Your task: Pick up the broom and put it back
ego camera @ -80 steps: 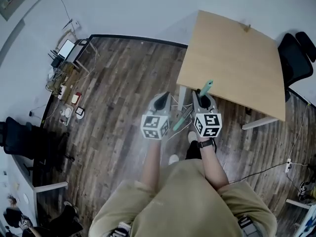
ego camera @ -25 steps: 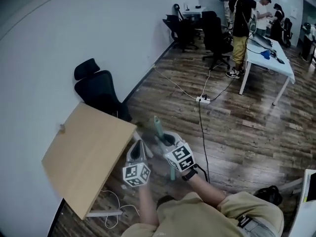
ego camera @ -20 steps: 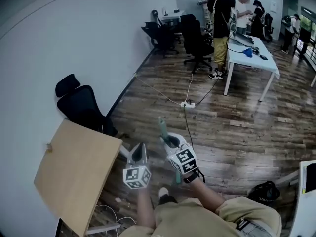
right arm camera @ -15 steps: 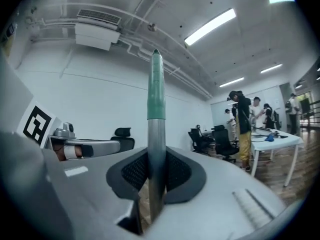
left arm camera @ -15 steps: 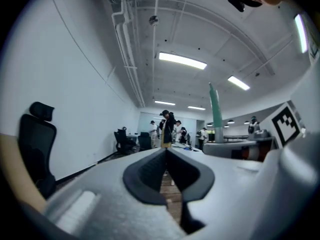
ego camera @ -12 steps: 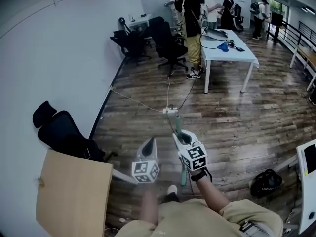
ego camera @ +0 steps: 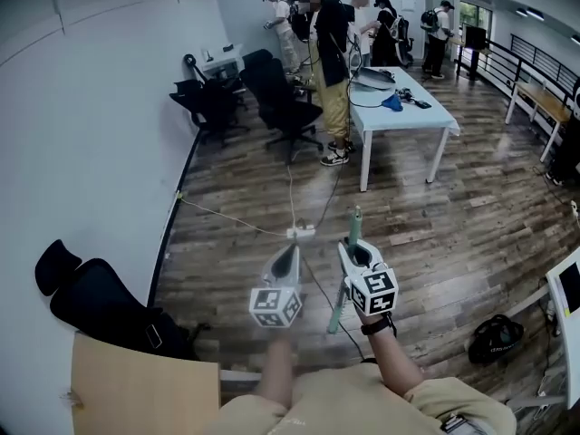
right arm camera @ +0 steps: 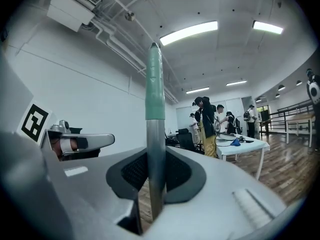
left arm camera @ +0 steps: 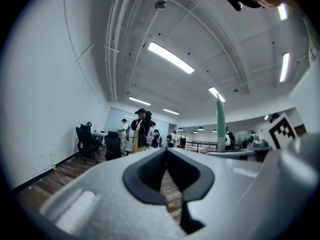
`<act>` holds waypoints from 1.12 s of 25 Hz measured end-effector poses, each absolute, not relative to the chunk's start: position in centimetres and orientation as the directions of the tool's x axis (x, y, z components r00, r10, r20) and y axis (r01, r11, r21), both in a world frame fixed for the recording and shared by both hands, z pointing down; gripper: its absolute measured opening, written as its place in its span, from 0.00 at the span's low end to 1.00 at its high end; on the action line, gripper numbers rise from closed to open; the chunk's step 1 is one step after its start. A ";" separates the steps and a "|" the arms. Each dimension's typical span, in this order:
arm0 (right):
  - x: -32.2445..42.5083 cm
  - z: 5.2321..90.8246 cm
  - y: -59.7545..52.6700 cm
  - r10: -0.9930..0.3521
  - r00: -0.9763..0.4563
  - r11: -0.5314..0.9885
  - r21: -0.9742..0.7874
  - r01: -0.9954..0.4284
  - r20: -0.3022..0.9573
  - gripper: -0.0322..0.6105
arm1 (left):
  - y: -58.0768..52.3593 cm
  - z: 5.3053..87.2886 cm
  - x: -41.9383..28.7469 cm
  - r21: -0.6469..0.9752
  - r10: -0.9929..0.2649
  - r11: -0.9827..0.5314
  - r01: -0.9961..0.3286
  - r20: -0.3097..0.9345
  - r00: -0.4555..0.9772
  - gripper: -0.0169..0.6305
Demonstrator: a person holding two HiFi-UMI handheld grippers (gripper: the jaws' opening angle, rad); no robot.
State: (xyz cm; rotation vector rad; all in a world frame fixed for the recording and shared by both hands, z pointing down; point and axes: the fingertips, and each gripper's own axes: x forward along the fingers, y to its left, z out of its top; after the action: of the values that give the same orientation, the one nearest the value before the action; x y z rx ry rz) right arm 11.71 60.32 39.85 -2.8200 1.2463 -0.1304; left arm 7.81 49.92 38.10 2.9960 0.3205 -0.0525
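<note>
Wood floor (ego camera: 471,216) runs to a desk (ego camera: 426,120) and people (ego camera: 331,34) at 12 o'clock. The pick-up looks done: the right gripper (ego camera: 354,252) clamps the upright broom (ego camera: 355,217) by its handle. At its 9 o'clock, the left gripper (ego camera: 288,254) is closed and empty. Putting the broom back remains, and no storage spot shows.

Long ceiling lamps (left arm camera: 170,58) give bright, even light. Both gripper views bend strongly and go black at the round edges, with soft focus up close. The wooden floor (ego camera: 489,179) carries pale glare.
</note>
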 end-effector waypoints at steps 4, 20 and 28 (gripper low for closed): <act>14.0 41.2 55.1 -0.753 0.651 -0.658 -0.082 -0.748 0.102 0.14 | 45.3 39.7 11.0 0.186 0.210 -0.959 0.214 -0.042 0.977 0.03; 35.5 42.9 29.2 -0.910 0.404 -0.414 -0.232 -0.880 0.093 0.15 | 23.9 38.5 30.2 0.115 0.011 -0.993 0.013 -0.019 1.000 0.03; 45.0 38.8 19.2 -0.965 0.263 -0.250 -0.223 -0.942 -0.028 0.15 | 13.7 37.5 37.6 0.057 -0.176 -0.983 -0.173 -0.043 0.984 0.03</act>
State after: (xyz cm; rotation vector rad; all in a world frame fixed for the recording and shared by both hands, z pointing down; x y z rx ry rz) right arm 44.97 19.18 38.83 -2.3342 1.7897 -0.1681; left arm 37.56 13.71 37.53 3.0762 -0.2708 -0.0737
